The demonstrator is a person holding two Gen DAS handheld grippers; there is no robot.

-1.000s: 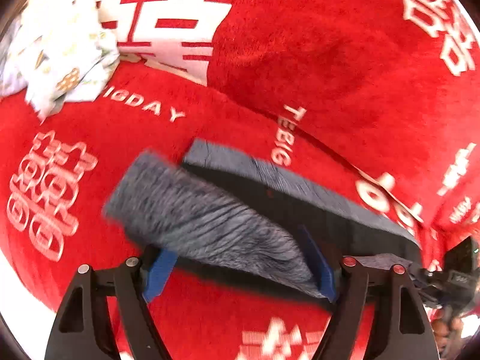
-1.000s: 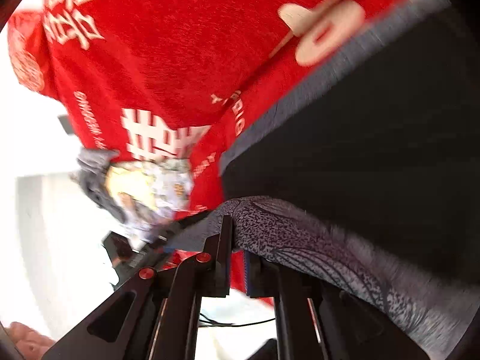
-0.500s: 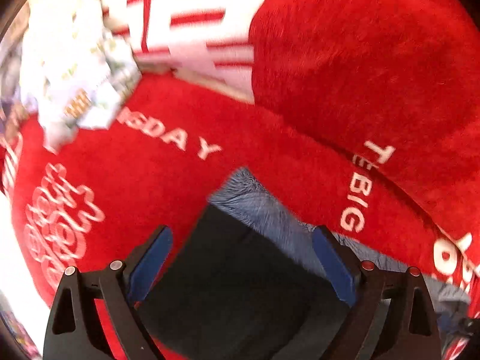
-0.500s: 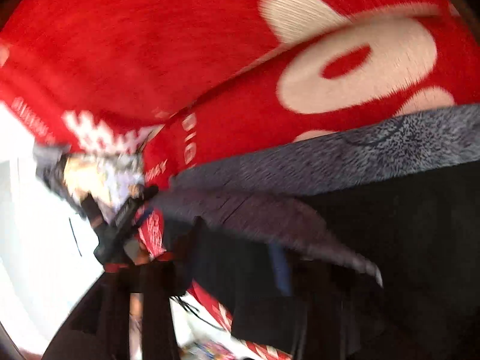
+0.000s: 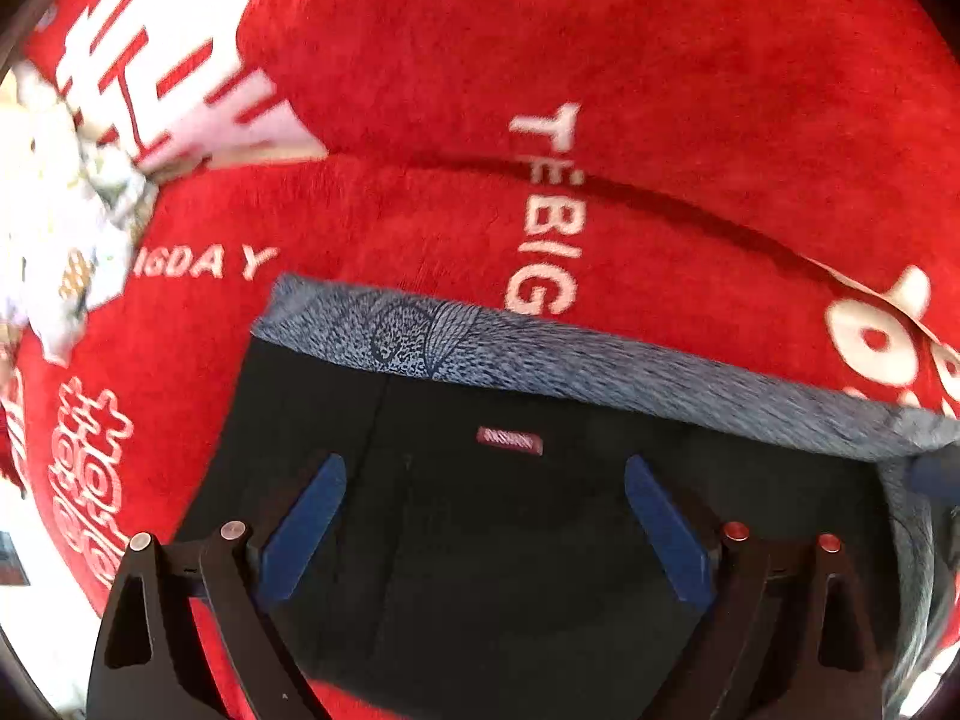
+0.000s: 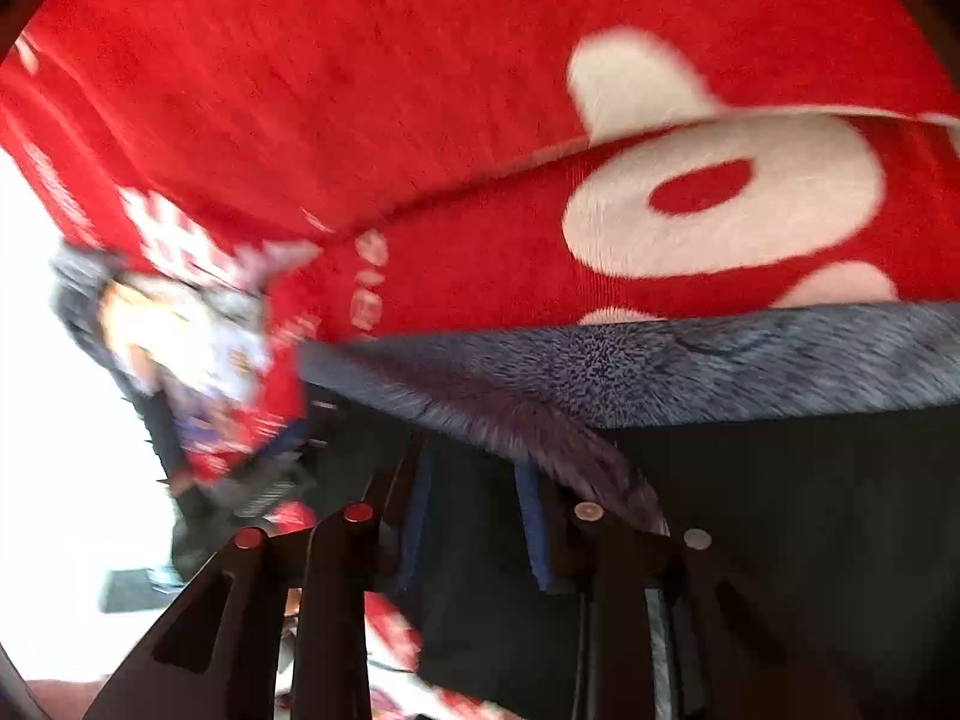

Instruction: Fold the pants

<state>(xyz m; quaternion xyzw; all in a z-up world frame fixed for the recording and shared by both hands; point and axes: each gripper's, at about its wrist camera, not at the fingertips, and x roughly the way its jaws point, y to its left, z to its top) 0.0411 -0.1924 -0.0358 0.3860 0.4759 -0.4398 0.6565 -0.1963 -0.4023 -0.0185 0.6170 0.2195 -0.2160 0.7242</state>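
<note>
Left gripper (image 5: 480, 516): jaws spread wide, blue pads clear of the cloth, hanging over the black face of the pants (image 5: 510, 540) with nothing pinched.

Right gripper (image 6: 474, 516): jaws partly apart and closing; black cloth shows between the blue pads, but the view is blurred and the pads do not appear to press on it.

Pants: lying on the red blanket (image 5: 600, 60), black side up, a small red label (image 5: 510, 441) near the middle. A grey fleecy band (image 5: 540, 354) runs along the far edge of the pants.

Beyond the pants, white lettering crosses the blanket. A crumpled white patterned cloth (image 5: 66, 228) lies on the blanket left of the pants, well apart.
</note>
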